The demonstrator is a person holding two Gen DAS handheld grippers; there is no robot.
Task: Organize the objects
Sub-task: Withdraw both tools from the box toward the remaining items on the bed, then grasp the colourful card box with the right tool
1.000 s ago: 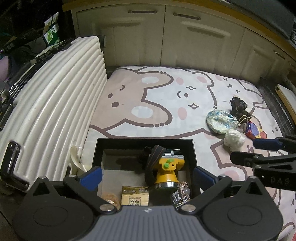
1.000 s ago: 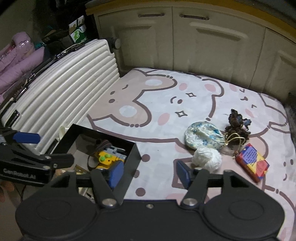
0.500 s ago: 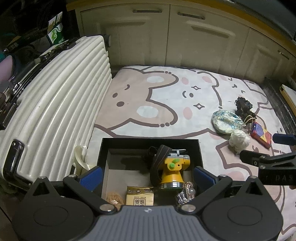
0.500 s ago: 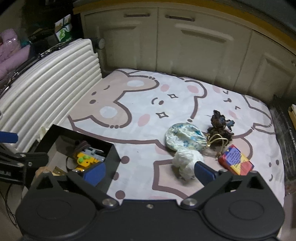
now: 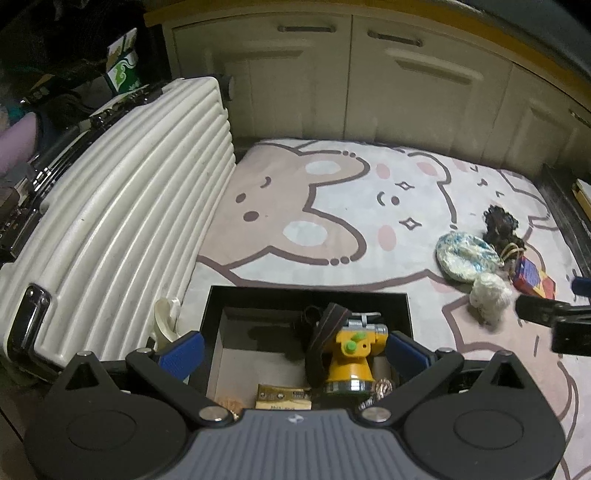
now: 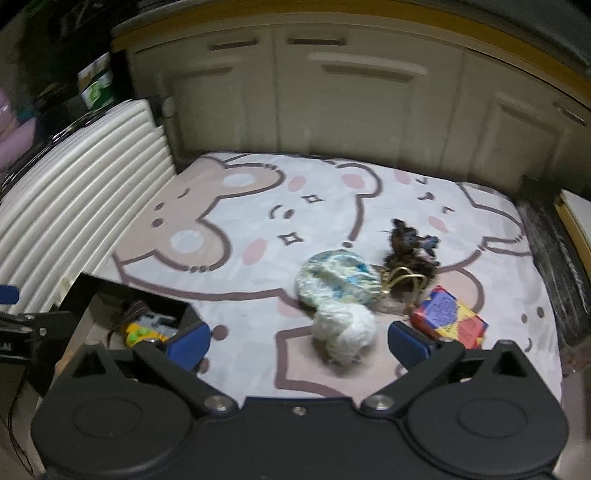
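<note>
Before cream cabinets (image 5: 369,85), a bear-print mat (image 5: 332,221) abuts a ribbed suitcase (image 5: 122,229).

I see dim light, cream cabinet doors (image 5: 369,85) along the back under a yellow-edged countertop (image 6: 332,18), bear-print mat (image 5: 332,221) on the floor, ribbed white suitcase (image 5: 122,206) left.

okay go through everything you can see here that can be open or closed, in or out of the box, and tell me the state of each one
Black box: open, no lid on it.
Yellow toy camera: inside the box.
White yarn ball: loose on the mat, between the right gripper's open fingers, untouched.
Red box: on the mat, closed.
White suitcase: closed.
Cabinet doors: shut.
Left gripper: open, empty.
Right gripper: open.
</note>
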